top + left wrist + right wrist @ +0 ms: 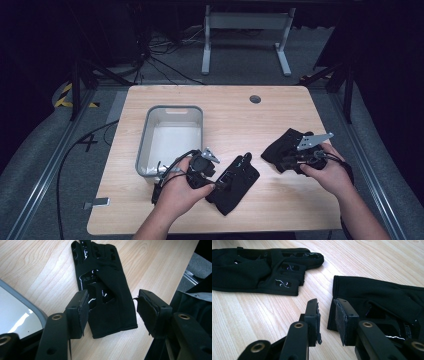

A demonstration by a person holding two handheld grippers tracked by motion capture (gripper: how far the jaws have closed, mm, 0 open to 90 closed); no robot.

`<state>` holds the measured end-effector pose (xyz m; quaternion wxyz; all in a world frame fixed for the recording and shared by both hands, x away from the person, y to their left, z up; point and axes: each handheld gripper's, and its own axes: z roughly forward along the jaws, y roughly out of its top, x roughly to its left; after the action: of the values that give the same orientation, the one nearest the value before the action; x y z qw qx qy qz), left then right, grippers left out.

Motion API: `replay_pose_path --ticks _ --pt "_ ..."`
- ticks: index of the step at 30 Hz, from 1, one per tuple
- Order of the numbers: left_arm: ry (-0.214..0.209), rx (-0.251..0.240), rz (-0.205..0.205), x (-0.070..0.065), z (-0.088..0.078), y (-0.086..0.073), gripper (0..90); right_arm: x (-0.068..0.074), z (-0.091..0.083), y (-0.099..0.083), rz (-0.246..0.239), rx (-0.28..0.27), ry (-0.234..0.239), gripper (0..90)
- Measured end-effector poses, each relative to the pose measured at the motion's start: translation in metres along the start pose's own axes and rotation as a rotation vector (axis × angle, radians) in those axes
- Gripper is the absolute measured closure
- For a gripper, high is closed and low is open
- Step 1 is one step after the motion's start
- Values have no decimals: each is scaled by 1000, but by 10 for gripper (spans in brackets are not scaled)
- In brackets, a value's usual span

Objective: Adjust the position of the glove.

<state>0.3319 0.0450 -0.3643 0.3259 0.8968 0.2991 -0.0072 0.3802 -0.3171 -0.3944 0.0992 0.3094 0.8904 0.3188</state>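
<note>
Grey plastic bin point(170, 140) is sitting at table point(280, 200) left, nothing visible inside. Left gripper point(111, 308) is hovering just right of bin, jaws spread wide over cuff end of left black glove point(234, 183), lying flat, not gripped. Right black glove point(285, 148) is lying crumpled near right edge; right gripper point(325, 316) is sitting at its cuff edge, jaws slightly parted, gripping nothing.
</note>
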Motion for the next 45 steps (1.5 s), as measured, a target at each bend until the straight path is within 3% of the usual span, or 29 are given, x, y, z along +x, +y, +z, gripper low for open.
replay_pose_path --ticks 6,10,14,19,22,26,28,33,41,43,45 --pt "-6 12 15 -6 -2 1 437 2 0 1 -7 -6 6 722" --pt "-39 9 24 -10 -3 0 439 2 0 4 -9 -16 17 721" --pt "-25 -8 34 -13 -5 -9 443 7 7 11 -21 -28 38 707" --pt "-43 -17 47 -20 2 -16 470 12 22 22 -30 -43 76 690" --pt "-52 9 58 -27 11 -16 471 17 35 29 -58 -18 90 674" --pt "-55 69 79 -35 30 -16 460 17 50 36 -63 -6 106 655" --pt "-67 87 70 -36 38 -17 438 16 61 39 -62 6 103 652" --pt "-40 123 57 -32 46 -20 437 15 77 42 -46 -1 114 648" --pt "-62 175 20 -27 58 -28 427 6 97 52 -18 -63 92 578" --pt "-58 180 14 -25 62 -30 424 6 103 53 -15 -58 87 533" --pt "-59 195 14 -24 66 -31 423 4 116 52 -20 -10 91 472"
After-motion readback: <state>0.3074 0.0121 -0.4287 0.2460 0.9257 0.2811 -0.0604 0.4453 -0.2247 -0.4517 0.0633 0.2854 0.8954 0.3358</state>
